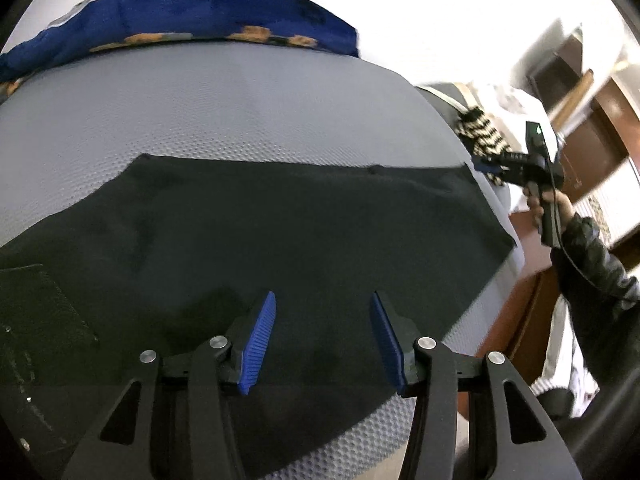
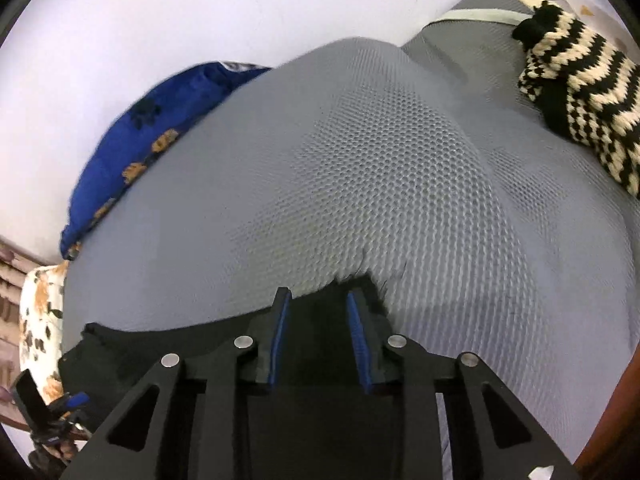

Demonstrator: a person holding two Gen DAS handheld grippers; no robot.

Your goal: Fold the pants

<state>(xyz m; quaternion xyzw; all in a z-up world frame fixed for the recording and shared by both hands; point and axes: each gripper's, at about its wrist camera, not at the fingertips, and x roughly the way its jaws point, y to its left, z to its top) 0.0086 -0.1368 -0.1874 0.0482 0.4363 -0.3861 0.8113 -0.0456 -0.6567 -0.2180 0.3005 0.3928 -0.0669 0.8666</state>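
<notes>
The black pants (image 1: 280, 220) are lying flat on the grey mesh mattress (image 1: 240, 112), filling the middle and the 8 o'clock part of the left wrist view, with one straight edge running across towards 3 o'clock. The left gripper (image 1: 323, 340) is hovering above the cloth with its jaws standing apart and nothing between them. The right gripper (image 2: 318, 338) is also standing apart, more narrowly; in its own view the pants' corner (image 2: 360, 292) is showing just past its fingertips, not pinched. A fold appears to be laid and let go, so the step in hand looks like the pause between folds. The next move probably calls for both grippers to be dropping onto one edge, pinching it evenly, and carrying it across. A blue floral pillow (image 1: 192, 12) is resting at 12 o'clock.
</notes>
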